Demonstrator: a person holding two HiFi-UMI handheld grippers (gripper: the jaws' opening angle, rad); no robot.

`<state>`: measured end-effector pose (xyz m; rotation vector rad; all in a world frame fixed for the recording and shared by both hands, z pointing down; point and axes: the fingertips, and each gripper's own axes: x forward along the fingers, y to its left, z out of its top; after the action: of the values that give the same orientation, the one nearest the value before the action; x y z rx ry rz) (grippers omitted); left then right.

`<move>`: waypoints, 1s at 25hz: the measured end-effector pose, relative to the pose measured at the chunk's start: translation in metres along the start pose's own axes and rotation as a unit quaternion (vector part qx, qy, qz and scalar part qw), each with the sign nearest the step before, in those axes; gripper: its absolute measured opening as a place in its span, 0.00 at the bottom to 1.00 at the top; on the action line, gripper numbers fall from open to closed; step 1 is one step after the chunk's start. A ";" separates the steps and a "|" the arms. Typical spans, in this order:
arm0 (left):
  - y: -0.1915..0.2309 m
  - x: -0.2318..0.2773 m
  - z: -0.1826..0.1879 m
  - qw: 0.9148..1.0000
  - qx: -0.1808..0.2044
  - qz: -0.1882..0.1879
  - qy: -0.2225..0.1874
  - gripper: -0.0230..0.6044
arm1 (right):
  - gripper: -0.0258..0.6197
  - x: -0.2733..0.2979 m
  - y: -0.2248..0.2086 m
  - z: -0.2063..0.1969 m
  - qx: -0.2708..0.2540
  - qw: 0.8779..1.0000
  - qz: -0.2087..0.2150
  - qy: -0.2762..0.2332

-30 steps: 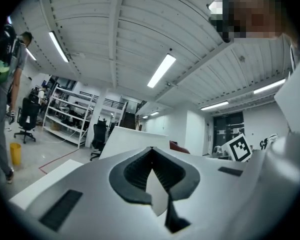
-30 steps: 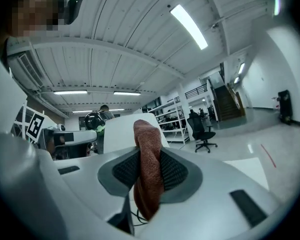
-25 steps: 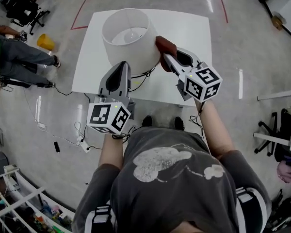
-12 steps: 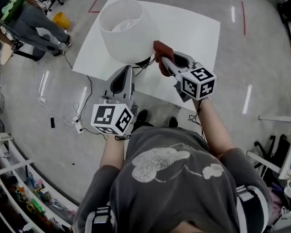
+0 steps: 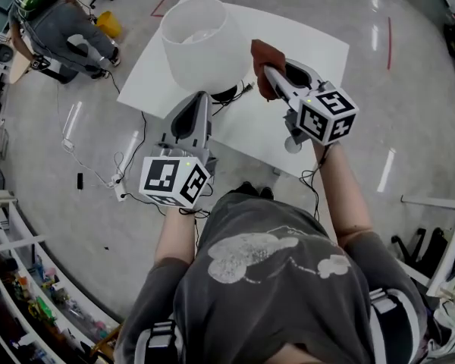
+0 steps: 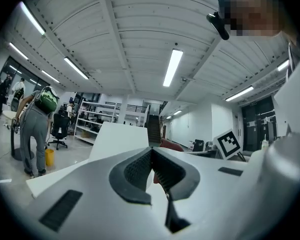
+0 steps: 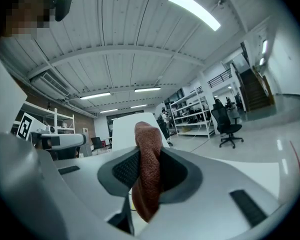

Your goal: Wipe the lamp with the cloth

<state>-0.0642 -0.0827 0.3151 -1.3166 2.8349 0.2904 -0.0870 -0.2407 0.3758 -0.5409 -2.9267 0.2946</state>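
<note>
Glossy grey floor surrounds a white worktop point(image 5: 307, 48), where the lamp point(image 5: 205, 40) stands with its white shade toward the left side. The right gripper point(image 5: 269, 73) clamps the rust-brown cloth point(image 5: 262, 54) between its jaws and holds it up just beside the shade's right side. The left gripper point(image 5: 200, 97) has its jaws pressed together on nothing, with its tip close to the lamp's foot.
</note>
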 end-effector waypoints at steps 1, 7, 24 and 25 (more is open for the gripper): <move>0.003 0.003 0.005 1.000 0.000 0.000 -0.005 0.05 | 0.18 0.003 0.000 0.007 0.000 1.000 0.000 -0.006; 0.017 0.031 0.039 0.999 0.011 -0.016 -0.032 0.05 | 0.18 0.030 -0.001 0.051 -0.021 0.999 -0.012 -0.029; 0.026 0.058 0.002 0.999 -0.031 -0.030 0.004 0.05 | 0.18 0.050 -0.022 0.015 -0.007 0.999 -0.025 0.024; 0.024 0.059 -0.001 0.999 -0.030 -0.023 0.006 0.05 | 0.18 0.050 -0.025 0.009 -0.004 0.999 -0.021 0.029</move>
<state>-0.1203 -0.1121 0.3158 -1.3959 2.8223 0.3729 -0.1429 -0.2471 0.3785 -0.4812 -2.8801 0.2566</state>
